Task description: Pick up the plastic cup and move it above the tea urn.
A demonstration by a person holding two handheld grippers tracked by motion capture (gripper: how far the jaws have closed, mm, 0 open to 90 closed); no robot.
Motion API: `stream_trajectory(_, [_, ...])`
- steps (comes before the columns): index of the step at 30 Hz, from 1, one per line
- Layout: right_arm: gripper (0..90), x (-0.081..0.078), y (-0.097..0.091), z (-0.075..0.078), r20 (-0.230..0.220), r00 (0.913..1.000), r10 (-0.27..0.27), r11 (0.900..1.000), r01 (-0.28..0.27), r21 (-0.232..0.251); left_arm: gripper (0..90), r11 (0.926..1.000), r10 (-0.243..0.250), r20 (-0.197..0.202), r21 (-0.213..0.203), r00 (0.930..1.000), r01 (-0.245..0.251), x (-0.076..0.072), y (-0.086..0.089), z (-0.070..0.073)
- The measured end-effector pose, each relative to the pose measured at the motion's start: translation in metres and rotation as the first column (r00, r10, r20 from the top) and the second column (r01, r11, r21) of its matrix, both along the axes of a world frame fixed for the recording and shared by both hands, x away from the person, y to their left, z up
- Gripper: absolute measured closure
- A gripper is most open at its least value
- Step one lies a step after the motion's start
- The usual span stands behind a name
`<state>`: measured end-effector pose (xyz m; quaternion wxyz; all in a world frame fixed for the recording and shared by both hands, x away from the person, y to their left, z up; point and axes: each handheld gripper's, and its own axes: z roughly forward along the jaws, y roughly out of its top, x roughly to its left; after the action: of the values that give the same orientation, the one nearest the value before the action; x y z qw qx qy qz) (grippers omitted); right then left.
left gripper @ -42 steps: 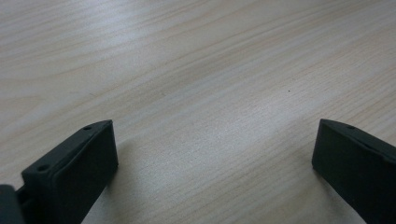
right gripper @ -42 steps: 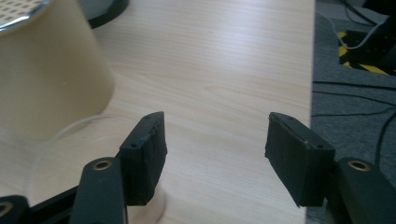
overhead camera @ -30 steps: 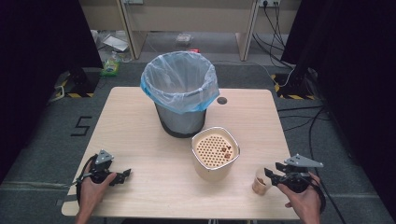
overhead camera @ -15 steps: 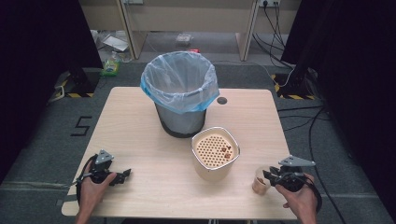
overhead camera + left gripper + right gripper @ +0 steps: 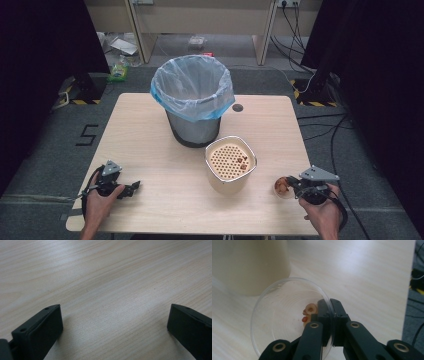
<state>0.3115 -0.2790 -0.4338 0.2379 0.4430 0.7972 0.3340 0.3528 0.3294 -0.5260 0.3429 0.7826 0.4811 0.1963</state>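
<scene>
A small clear plastic cup (image 5: pixel 280 189) with a few food scraps (image 5: pixel 309 310) in it stands near the table's front right. My right gripper (image 5: pixel 290 184) has just been closing, and its jaws are now shut on the cup's (image 5: pixel 277 312) near rim, one jaw inside and one outside. In the right gripper view the right gripper (image 5: pixel 329 303) pinches the thin wall. At the front left, my left gripper (image 5: pixel 134 187) rests low over the table. Its jaws stand wide open in the left gripper view (image 5: pixel 115 317), with bare wood between them.
A beige container (image 5: pixel 215 181) with a perforated insert and some scraps stands just left of the cup. Behind it is a grey bin (image 5: pixel 194 131) lined with a plastic bag. The wooden table (image 5: pixel 150 150) has a small round hole (image 5: pixel 237 107) at the back.
My right gripper has edged left to the cup, and its jaws have closed on the rim. The left hand has stayed where it was.
</scene>
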Motion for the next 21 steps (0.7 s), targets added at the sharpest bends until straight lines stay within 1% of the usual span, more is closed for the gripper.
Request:
stream_trajectory(1, [88.1, 0.001, 0.001, 0.003, 0.021, 0.9998, -0.003, 1.0000, 0.003, -0.004, 0.0, 1.0000, -0.001, -0.001, 0.002, 1.0000, 0.001, 0.000, 0.000, 0.000])
stream_trajectory(2, [88.1, 0.002, 0.002, 0.004, 0.033, 0.9994, -0.001, 1.0000, 0.001, -0.005, 0.0, 1.0000, -0.001, -0.001, 0.002, 1.0000, 0.001, 0.000, 0.000, 0.000])
stream_trajectory(4, [88.1, 0.006, 0.006, 0.008, 0.058, 0.9982, 0.017, 0.9998, -0.016, -0.014, 0.0, 1.0000, -0.002, -0.001, 0.002, 1.0000, 0.002, 0.000, 0.000, 0.000])
stream_trajectory(9, [88.1, 0.017, 0.012, 0.011, 0.088, 0.9957, 0.030, 0.9990, -0.027, -0.036, 0.0, 1.0000, -0.002, -0.001, 0.002, 1.0000, 0.002, 0.000, 0.000, 0.000])
stream_trajectory(11, [88.0, 0.020, 0.012, 0.013, 0.104, 0.9942, 0.027, 0.9990, -0.024, -0.037, 0.0, 1.0000, -0.002, -0.001, 0.002, 1.0000, 0.002, 0.000, 0.000, 0.000])
stream_trajectory(16, [88.0, 0.030, 0.010, 0.024, 0.157, 0.9875, 0.015, 0.9989, -0.008, -0.047, 0.0, 1.0000, -0.002, -0.001, 0.002, 1.0000, 0.002, 0.000, 0.000, 0.000])
stream_trajectory(18, [88.0, 0.034, 0.011, 0.029, 0.180, 0.9836, 0.010, 0.9988, -0.001, -0.049, 0.0, 1.0000, -0.002, 0.000, 0.001, 1.0000, 0.002, 0.000, 0.000, 0.000])
stream_trajectory(21, [88.0, 0.042, 0.014, 0.037, 0.221, 0.9753, 0.005, 0.9984, 0.008, -0.057, 0.0, 1.0000, -0.002, 0.000, 0.001, 1.0000, 0.002, 0.000, 0.000, 0.000])
